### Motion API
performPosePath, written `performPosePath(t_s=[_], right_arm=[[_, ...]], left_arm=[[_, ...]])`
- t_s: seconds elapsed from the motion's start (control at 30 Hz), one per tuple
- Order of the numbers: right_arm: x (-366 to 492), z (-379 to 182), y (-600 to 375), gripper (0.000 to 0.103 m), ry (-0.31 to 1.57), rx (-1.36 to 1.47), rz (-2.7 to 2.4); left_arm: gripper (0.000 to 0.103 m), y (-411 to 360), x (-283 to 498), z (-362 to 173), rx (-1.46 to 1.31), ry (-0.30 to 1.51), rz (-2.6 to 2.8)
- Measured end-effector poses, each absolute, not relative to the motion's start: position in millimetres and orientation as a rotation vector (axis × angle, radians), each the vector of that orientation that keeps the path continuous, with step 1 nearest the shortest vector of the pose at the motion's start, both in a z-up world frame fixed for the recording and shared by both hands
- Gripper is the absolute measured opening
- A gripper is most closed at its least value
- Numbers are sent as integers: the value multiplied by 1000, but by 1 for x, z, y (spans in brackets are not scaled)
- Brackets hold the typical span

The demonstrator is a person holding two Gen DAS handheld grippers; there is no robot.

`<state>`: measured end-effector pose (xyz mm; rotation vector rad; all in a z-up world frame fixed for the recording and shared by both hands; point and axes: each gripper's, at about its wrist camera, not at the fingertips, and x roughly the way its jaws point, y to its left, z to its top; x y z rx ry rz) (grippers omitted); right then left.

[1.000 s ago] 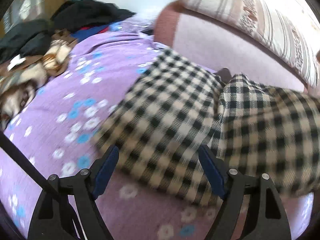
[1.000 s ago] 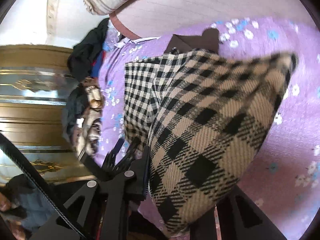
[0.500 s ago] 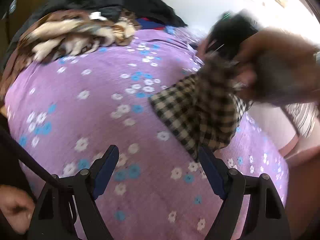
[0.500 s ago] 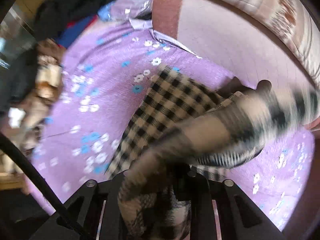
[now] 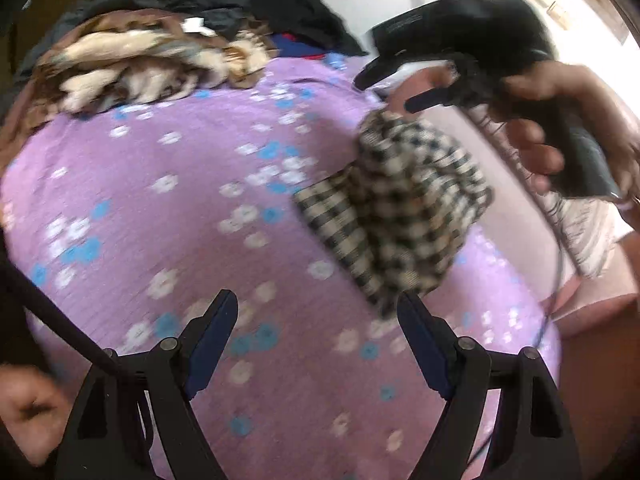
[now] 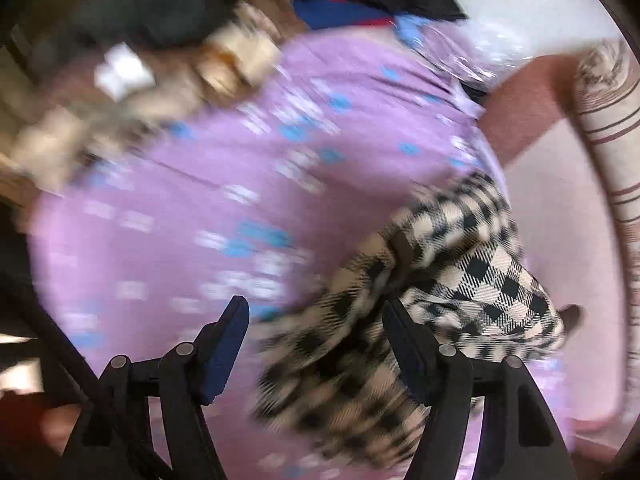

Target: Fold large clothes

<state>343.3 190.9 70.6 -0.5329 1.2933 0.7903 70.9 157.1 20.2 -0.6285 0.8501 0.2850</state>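
Checked cloth (image 5: 404,208) lies bunched on the purple flowered bedspread (image 5: 192,208), beside the pink headboard (image 6: 560,208). Right gripper (image 6: 316,340) and left gripper (image 5: 316,328) both have jaws spread wide, holding nothing. Piled clothes (image 5: 152,56) sit well apart.

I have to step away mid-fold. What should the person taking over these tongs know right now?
Left tongs: open, empty, hovering over the purple floral bedspread.
Right tongs: open; the checked garment lies bunched between and beyond the fingers, not clamped.
The garment is a crumpled bundle near the pink headboard, not a neat fold.
An unsorted clothes pile sits at the far end of the bed.
Done: the garment is dropped on the bed.
Left: spread it flat, fold it, then probably the pile.
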Motion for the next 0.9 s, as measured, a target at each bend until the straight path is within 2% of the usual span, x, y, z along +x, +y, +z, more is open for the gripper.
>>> performPosePath(t_s=[0.1, 0.17, 0.2, 0.23, 0.43, 0.5, 0.63, 0.7, 0.77, 0.8, 0.9], right_arm=[[372, 102, 151, 72, 1303, -350, 853], [389, 102, 124, 54, 1317, -288, 829], [396, 96, 109, 39, 1333, -243, 821], [400, 90, 96, 33, 1358, -211, 819], [408, 32, 67, 30, 1404, -260, 778], [422, 22, 73, 30, 1358, -284, 752], [462, -10, 77, 30, 1397, -166, 694], [477, -37, 72, 33, 1481, -72, 679], [482, -53, 66, 34, 1522, -38, 682], [481, -52, 64, 37, 1515, -26, 690], [466, -30, 46, 38, 1480, 41, 769]], left_arm=[[81, 159, 96, 22, -629, 835, 211], [81, 157, 115, 22, -619, 834, 161], [81, 155, 124, 22, -603, 838, 141], [81, 152, 131, 23, -584, 838, 128], [81, 144, 196, 18, -522, 841, 80], [81, 158, 223, 5, -517, 865, 179], [80, 199, 259, -43, -469, 1038, 400], [82, 205, 270, -59, -415, 1109, 444], [82, 204, 272, -57, -418, 1101, 435], [81, 203, 269, -52, -422, 1091, 432], [81, 201, 241, -34, -516, 1001, 391]])
